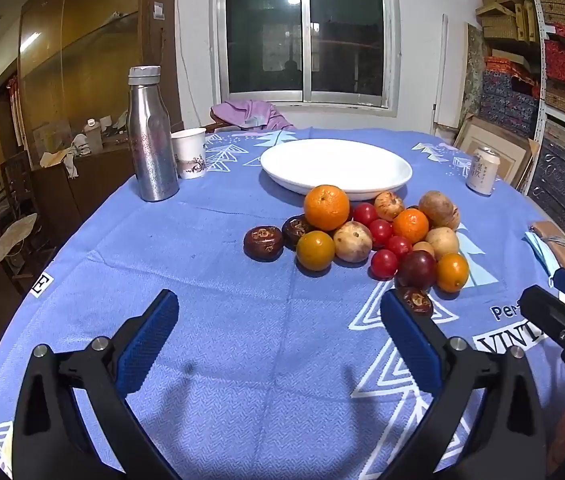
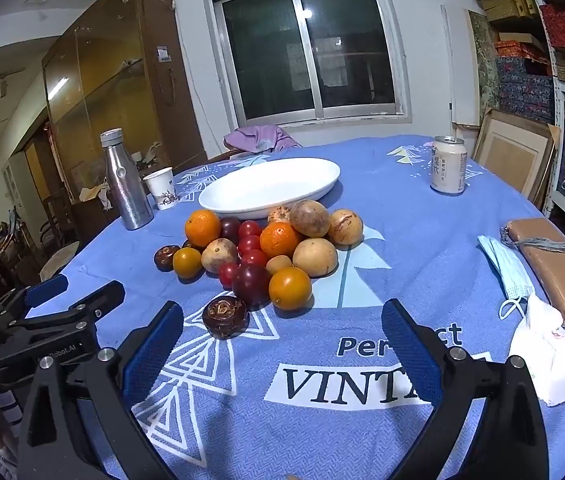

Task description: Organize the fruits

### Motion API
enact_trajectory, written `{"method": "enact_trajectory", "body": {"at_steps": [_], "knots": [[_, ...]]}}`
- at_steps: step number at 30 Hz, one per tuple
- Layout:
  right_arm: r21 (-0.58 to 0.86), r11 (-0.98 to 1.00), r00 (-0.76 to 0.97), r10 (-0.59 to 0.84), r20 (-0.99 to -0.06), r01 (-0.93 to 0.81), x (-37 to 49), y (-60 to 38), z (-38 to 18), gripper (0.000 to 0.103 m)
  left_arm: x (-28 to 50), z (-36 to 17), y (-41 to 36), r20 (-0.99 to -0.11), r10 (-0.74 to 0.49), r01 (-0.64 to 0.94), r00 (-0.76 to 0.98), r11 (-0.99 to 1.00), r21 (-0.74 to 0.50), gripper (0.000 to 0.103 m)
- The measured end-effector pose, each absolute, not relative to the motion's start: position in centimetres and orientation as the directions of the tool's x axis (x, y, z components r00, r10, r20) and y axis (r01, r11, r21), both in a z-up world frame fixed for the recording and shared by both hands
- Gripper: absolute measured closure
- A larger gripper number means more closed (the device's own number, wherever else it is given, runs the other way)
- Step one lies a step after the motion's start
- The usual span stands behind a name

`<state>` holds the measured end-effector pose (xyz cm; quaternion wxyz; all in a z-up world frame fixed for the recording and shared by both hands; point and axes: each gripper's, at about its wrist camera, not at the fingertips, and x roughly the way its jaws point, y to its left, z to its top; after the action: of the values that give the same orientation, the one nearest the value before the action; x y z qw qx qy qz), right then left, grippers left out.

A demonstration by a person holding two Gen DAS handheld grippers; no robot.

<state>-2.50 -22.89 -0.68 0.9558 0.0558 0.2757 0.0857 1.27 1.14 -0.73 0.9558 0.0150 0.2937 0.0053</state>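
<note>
A pile of fruit lies on the blue tablecloth in front of an empty white plate (image 1: 336, 164), which also shows in the right wrist view (image 2: 270, 186). The pile holds oranges (image 1: 326, 207), red cherry tomatoes (image 1: 383, 263), tan round fruits (image 1: 352, 241), a dark plum (image 1: 416, 269) and dark brown wrinkled fruits (image 1: 263, 243). One brown fruit (image 2: 225, 317) lies apart, nearest the grippers. My left gripper (image 1: 278, 308) is open and empty, short of the pile. My right gripper (image 2: 282, 322) is open and empty, just right of that brown fruit.
A steel bottle (image 1: 150, 136) and a paper cup (image 1: 189, 153) stand at the back left. A drink can (image 2: 447, 165) stands at the back right. A face mask (image 2: 506, 264), a brown wallet (image 2: 550, 264) and a crumpled tissue (image 2: 546, 352) lie at the right edge.
</note>
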Motion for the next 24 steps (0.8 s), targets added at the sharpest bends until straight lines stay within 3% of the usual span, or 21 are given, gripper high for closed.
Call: {"method": "enact_trajectory", "body": {"at_steps": [24], "knots": [[0.152, 0.98, 0.832, 0.188, -0.522, -0.126, -2.61, -22.98, -0.73, 0.003, 0.88, -0.49, 0.72, -0.549, 0.025, 0.008, 0.835, 0.998, 0.057, 0.004]]}}
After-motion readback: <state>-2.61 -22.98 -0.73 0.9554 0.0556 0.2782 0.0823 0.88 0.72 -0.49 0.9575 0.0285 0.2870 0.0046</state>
